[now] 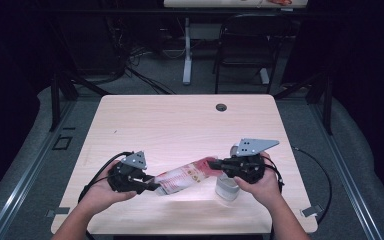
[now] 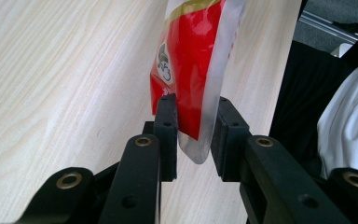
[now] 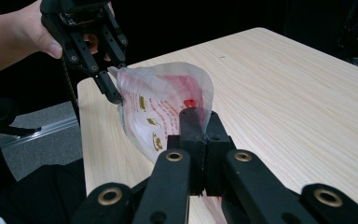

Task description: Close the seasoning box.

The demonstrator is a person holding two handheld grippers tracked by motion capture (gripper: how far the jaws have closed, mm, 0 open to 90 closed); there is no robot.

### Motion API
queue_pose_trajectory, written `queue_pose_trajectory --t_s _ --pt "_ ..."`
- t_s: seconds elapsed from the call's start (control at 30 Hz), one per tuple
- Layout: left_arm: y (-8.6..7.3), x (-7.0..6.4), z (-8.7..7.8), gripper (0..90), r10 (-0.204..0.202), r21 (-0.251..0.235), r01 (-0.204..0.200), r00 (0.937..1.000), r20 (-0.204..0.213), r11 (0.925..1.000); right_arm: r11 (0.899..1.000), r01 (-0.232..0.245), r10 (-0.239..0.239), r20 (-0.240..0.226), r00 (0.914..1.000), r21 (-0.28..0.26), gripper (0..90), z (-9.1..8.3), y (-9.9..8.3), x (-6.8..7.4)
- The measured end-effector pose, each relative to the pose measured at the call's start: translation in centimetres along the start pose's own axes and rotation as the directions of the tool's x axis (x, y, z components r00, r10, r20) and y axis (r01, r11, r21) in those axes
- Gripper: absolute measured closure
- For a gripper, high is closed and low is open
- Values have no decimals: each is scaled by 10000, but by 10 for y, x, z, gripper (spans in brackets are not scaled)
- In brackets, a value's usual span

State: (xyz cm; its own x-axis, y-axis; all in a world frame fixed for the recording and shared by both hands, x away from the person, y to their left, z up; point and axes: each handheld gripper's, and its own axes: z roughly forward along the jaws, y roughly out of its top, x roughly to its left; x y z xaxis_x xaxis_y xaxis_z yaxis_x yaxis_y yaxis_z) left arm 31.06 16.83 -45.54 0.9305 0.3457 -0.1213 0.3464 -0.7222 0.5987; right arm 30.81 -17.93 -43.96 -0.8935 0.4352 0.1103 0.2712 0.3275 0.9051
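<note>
Pouch (image 1: 182,177) hangs above the counter (image 1: 180,120), its long axis running from your left gripper (image 1: 152,186) to your right gripper (image 1: 215,163). Each gripper pinches one end; a can (image 1: 227,186) stands just under the right one.

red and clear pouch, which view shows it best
The right gripper view: the pouch shows broadside, puffed, held at both ends. The high view shows it small between the grippers; the left gripper view shows one edge.
</note>
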Motion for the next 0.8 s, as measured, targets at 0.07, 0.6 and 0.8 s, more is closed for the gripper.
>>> queue_pose_trajectory --t_s 0.07,0.6,0.8 --pt "1 -1 -1 746 56 45 -55 10000 -35 10000 10000 7 -7 14 10000 6 900 0 0 0" --pt "13 -1 -13 751 205 -204 -208 9996 -169 9996 9983 -284 289 105 9995 -511 900 -10 -9 -1" --pt "17 0 -16 752 265 -186 -268 9995 -183 9995 9977 -360 365 79 9993 -576 900 -12 -10 -3"
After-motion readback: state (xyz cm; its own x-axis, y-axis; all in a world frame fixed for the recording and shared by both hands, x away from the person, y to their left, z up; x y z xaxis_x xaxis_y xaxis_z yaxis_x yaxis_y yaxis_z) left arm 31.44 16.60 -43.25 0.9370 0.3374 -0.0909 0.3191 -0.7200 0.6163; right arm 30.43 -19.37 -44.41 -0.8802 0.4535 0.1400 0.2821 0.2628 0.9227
